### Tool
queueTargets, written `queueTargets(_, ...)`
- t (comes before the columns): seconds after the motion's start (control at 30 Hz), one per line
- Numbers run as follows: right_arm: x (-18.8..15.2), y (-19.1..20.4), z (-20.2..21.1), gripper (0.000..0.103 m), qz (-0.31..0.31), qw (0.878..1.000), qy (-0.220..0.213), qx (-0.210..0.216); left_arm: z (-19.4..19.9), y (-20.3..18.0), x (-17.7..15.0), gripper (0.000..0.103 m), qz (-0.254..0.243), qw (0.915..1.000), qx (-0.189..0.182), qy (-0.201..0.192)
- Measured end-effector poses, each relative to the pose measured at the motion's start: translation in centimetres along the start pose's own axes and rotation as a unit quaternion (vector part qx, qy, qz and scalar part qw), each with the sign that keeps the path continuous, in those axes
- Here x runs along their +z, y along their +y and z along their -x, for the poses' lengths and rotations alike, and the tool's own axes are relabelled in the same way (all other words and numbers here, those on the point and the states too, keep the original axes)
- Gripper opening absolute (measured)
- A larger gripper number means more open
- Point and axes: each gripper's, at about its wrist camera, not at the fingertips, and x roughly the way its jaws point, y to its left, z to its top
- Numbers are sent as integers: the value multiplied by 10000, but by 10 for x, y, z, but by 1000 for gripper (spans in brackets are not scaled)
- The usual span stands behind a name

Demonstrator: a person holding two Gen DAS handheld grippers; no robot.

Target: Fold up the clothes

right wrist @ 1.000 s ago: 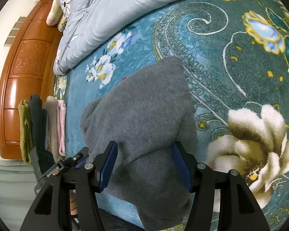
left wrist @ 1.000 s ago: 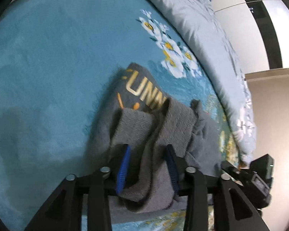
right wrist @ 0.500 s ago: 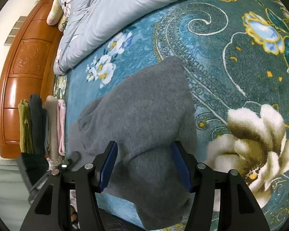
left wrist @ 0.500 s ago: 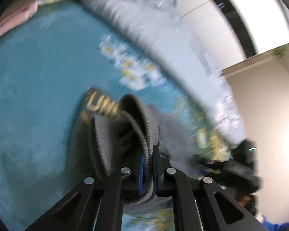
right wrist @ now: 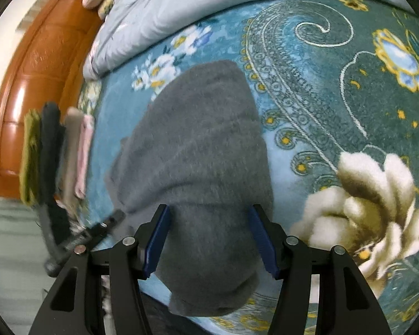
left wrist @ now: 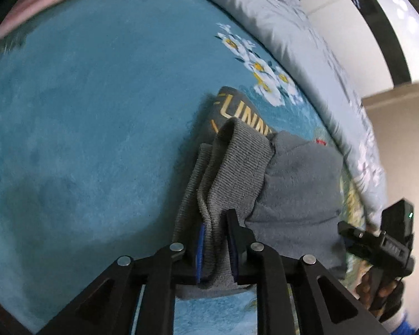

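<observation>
Left claw (left wrist: 215, 247) opening around grey sweater (left wrist: 293, 178) cuff; right claw (right wrist: 211, 241) open astride it

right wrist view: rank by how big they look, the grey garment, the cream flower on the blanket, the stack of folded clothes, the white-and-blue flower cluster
1. grey garment, though it lies nearest the camera
2. cream flower
3. stack of folded clothes
4. white-and-blue flower cluster

The last two look close in size, and both are farther off, so their order is unsure.

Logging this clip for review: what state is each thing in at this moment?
Left tool: jaws opening, ribbed hem between them.
Right tool: open, straddling fleece.
Grey sweatshirt: crumpled, partly folded on blanket.
Stack of clothes: folded, by headboard.
</observation>
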Motion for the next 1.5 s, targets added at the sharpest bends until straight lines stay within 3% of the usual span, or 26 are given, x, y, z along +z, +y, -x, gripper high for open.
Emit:
queueTargets(0.13, 0, -10, -4, 63, -94, 9999, 70, 7, 11, -5, -3, 62, -175, 9989, 443, -39)
queueTargets(0.2, 0, -14, -3, 65, -97, 9999, 68, 109, 7, -1, -5, 64, -88, 9991, 420, 48)
queueTargets(0.27, -1, -17, -3, 75, -70, 9997, 85, 219, 1, 6, -4, 64, 150, 9994, 265, 187)
queueTargets(0.37, -6, -20, 0, 75, -58, 9984, 66, 552, -2, 9, 1, 65, 519, 9982, -186, 229)
queueTargets(0.47, -7, -27, -2, 83, -261, 9964, -7, 806, -14, 8, 7, 66, 513, 9980, -69, 364)
queueTargets(0.57, -7, -35, -15, 84, -383, 9968, 142, 680, -24, 11, 7, 69, 519, 9977, -79, 429)
queueTargets(0.77, -8, -45, -21, 84, -574, 9948, 135, 835, -26, 17, 9, 68, 636, 9968, -246, 424)
queueTargets(0.93, -5, -41, -24, 84, -792, 9881, 80, 1315, -26, 20, 6, 66, 752, 9957, -360, 396)
queueTargets(1.03, -3, -40, -32, 80, -920, 9879, 73, 1250, -23, 18, 3, 56, 741, 9962, -329, 307)
queueTargets(1.07, -3, -38, -32, 73, -926, 9878, 39, 1251, -21, 18, 2, 50, 731, 9965, -307, 260)
queueTargets(1.1, -3, -35, -31, 59, -929, 9877, 4, 1254, -19, 16, 1, 47, 690, 9970, -276, 200)
queueTargets(1.2, -2, -24, -26, 43, -795, 9902, 2, 1145, -8, 7, -4, 33, 509, 9987, -103, 3)
queueTargets(1.27, 0, -18, -20, 38, -718, 9916, -10, 1080, 1, -1, -6, 27, 414, 9990, -67, -134)
queueTargets(1.5, 24, 13, 9, 29, -402, 9904, 48, 1319, 33, -34, 0, 24, 263, 9973, -305, -617)
